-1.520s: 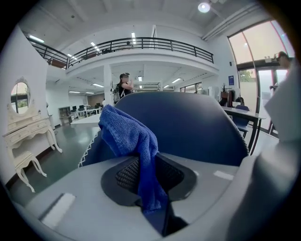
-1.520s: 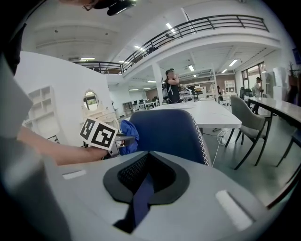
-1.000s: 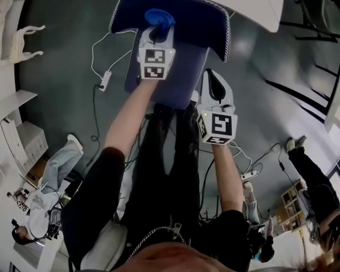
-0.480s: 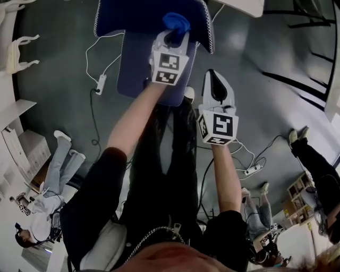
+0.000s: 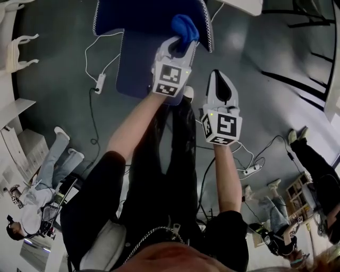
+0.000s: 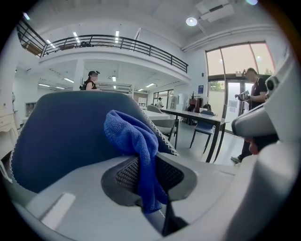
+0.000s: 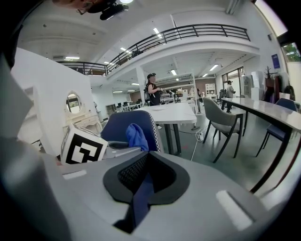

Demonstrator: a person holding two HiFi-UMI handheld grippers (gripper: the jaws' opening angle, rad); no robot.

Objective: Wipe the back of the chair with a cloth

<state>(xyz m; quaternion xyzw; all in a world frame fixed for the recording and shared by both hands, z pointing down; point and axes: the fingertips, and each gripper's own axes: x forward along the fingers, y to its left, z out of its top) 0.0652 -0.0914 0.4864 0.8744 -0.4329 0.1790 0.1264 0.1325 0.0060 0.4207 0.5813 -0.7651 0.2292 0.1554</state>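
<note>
The blue chair stands below me in the head view, its back point(image 5: 143, 13) edged with white stitching. My left gripper point(image 5: 179, 45) is shut on a blue cloth point(image 5: 186, 26), which sits bunched at the right end of the back's top edge. In the left gripper view the cloth point(image 6: 134, 141) hangs between the jaws point(image 6: 149, 175), with the chair back point(image 6: 61, 136) just behind it. My right gripper point(image 5: 218, 79) hovers to the right of the chair, shut, with nothing in it. The right gripper view shows its jaws point(image 7: 143, 178) together, and beyond them the cloth point(image 7: 136, 135) on the chair back point(image 7: 117, 127).
A white power strip point(image 5: 101, 82) and cables lie on the grey floor left of the chair, another strip point(image 5: 249, 171) to the right. A white table corner point(image 5: 241, 5) is near the chair. People stand around. Tables and chairs point(image 7: 221, 122) fill the room.
My left gripper has carried the cloth to the right along the top of the chair back. The right gripper has barely moved.
</note>
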